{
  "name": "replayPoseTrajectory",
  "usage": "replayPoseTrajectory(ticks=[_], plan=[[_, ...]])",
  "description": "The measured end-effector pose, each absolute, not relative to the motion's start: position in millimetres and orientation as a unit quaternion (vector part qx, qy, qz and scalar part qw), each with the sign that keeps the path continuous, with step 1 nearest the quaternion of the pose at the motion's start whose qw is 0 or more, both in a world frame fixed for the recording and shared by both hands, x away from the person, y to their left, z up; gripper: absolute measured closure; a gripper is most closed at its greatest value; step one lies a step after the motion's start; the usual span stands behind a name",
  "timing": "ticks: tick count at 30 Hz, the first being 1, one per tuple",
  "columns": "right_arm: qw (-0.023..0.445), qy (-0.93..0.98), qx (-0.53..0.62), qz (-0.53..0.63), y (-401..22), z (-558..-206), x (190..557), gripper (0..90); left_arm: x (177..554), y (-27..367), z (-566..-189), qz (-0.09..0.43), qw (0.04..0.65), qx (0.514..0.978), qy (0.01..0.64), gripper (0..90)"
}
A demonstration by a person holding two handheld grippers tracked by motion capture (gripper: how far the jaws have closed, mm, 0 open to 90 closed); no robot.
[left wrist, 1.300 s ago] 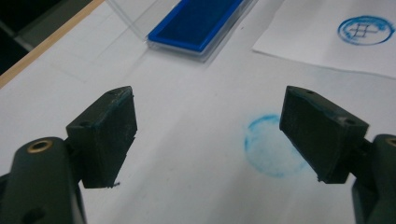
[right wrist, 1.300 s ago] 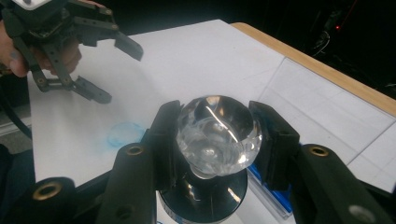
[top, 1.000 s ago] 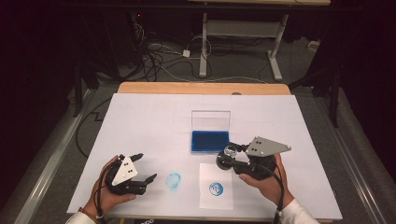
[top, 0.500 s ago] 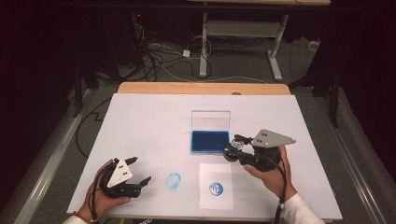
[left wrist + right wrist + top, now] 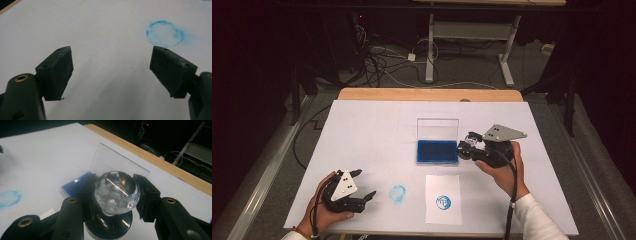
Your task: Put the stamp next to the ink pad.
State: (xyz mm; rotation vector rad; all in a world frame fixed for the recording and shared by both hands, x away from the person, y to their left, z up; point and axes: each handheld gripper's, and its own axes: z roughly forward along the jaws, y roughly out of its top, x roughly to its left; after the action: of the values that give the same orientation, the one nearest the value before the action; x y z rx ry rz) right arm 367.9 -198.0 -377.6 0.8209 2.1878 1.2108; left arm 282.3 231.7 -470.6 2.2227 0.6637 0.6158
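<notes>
A: What does the right gripper [image 5: 466, 146] hold?

B: Its two jaws press on a clear faceted knob [image 5: 117, 190], which is the handle of a stamp; the dark round base [image 5: 110, 224] sits under the knob. In the high view the gripper is above the table, just beside the right edge of the ink pad [image 5: 437, 150], at about 3 o'clock from it.

A: And the ink pad itself?

B: It is a blue pad in a case, and the transparent lid [image 5: 438, 129] stands upright behind it, at 12 o'clock. At 6 o'clock from the pad lies a white paper sheet [image 5: 443, 198] with a blue round print [image 5: 443, 202] on it.

A: The left gripper [image 5: 363, 186]?

B: It is low at the near left of the white table [image 5: 372, 130], in the person's left hand. Its jaws stand wide apart with nothing between them. A pale blue ring mark [image 5: 165, 34] is on the table at about 1 o'clock in the left gripper view, near the right jaw.
</notes>
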Motion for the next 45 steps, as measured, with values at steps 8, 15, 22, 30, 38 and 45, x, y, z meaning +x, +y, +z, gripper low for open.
replayPoseTrajectory(ticks=[8,15,22,30,38,45], plan=[[0.247,0.804,0.333,0.426,-203.2,-389.0,388.8,56.8,282.5,229.0,-472.5,0.235,0.357,0.867,0.257,18.3],[0.244,0.807,0.354,0.405,-205.4,-400.5,403.2,56.7,283.1,229.9,-472.3,0.234,0.358,0.866,0.260,18.3],[0.242,0.820,0.363,0.370,-200.5,-419.2,412.2,56.7,282.6,229.0,-474.3,0.227,0.353,0.870,0.261,18.3],[0.240,0.827,0.363,0.355,-197.5,-431.8,415.7,56.7,282.3,226.0,-476.0,0.224,0.348,0.873,0.257,18.3],[0.243,0.833,0.361,0.343,-196.6,-441.5,416.9,56.6,281.4,225.4,-476.1,0.223,0.347,0.875,0.254,18.3],[0.236,0.830,0.363,0.350,-200.3,-443.6,416.2,56.5,281.2,224.4,-476.8,0.221,0.345,0.877,0.252,18.3]])
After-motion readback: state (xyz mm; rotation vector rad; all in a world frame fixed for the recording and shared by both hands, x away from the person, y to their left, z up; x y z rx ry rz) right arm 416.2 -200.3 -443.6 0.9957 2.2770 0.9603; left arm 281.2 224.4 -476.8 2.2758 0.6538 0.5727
